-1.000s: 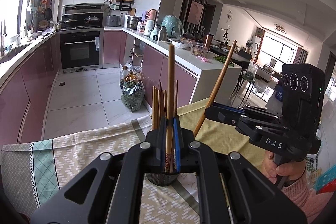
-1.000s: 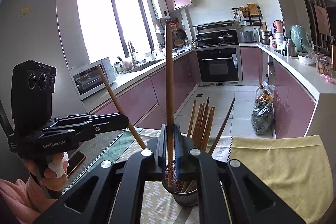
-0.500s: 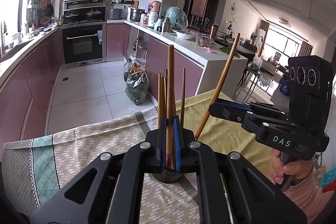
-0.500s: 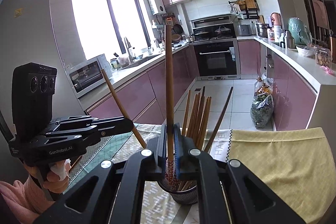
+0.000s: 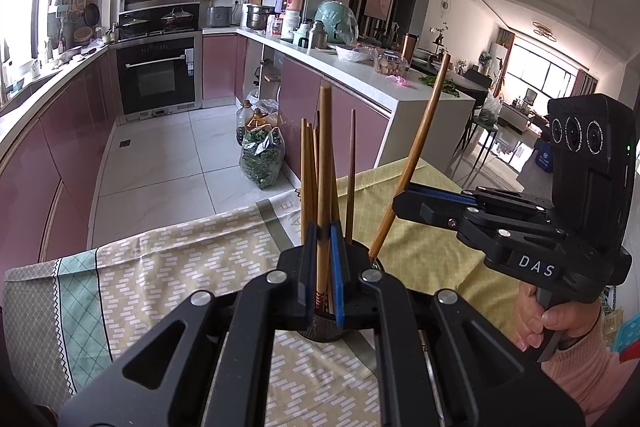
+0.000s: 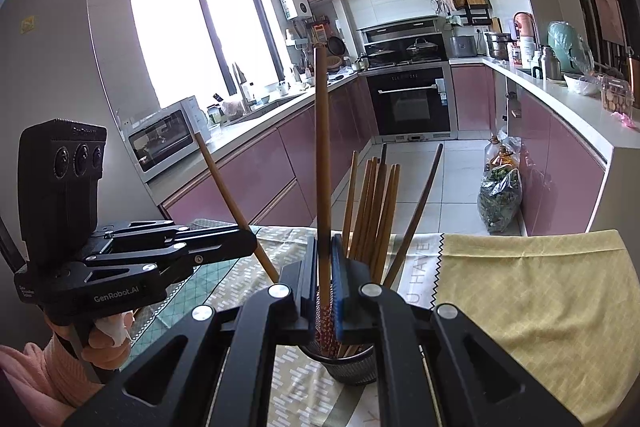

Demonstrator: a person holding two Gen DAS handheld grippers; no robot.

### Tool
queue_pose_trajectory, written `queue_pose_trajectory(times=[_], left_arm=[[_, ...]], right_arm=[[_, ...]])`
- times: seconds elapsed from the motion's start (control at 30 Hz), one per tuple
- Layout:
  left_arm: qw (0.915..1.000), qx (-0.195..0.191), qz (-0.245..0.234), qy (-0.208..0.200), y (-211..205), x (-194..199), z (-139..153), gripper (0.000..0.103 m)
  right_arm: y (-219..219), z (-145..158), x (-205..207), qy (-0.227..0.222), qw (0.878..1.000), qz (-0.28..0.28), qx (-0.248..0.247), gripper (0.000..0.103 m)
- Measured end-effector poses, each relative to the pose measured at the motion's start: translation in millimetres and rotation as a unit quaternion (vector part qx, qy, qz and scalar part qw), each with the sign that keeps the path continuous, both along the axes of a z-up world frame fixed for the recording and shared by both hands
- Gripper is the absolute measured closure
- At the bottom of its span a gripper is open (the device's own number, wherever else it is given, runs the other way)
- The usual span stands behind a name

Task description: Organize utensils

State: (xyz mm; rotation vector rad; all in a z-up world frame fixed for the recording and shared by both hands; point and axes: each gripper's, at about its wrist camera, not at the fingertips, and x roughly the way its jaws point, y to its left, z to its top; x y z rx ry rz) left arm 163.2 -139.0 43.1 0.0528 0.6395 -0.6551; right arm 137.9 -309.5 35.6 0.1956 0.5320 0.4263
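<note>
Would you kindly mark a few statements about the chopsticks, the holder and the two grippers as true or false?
1. Each gripper is shut on one wooden chopstick. True: the left gripper and the right gripper each clamp one.
2. The dark mesh holder is empty. False: it holds several wooden chopsticks.
3. The holder stands on a patterned tablecloth. True.
4. The oven door hangs open. False: it is closed.
</note>
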Motion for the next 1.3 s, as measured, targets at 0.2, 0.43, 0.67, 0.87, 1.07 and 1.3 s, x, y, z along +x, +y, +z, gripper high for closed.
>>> queue_pose_trajectory(times=[0.2, 0.43, 0.67, 0.87, 1.07, 1.3], left_arm=[[1.0, 0.006, -0.001, 0.006, -3, 5, -5, 0.096], [0.9999, 0.012, -0.002, 0.011, -3, 6, -10, 0.096], [0.9997, 0.017, -0.004, 0.015, -5, 7, -14, 0.096], [0.9996, 0.022, -0.009, 0.017, -6, 5, -17, 0.096], [0.9994, 0.026, -0.011, 0.02, -7, 7, -20, 0.096], [0.9992, 0.028, -0.015, 0.024, -9, 7, -21, 0.096]], right_arm=[[0, -5, 1, 0.006, 1.0, 0.001, 0.001, 0.097], [3, -10, 4, 0.015, 1.0, 0.004, -0.001, 0.097], [4, -16, 7, 0.021, 1.0, 0.007, 0.0, 0.097], [5, -20, 10, 0.027, 1.0, 0.008, -0.001, 0.097], [6, -25, 12, 0.034, 0.999, 0.009, -0.003, 0.097], [5, -28, 13, 0.037, 0.999, 0.01, -0.001, 0.097]])
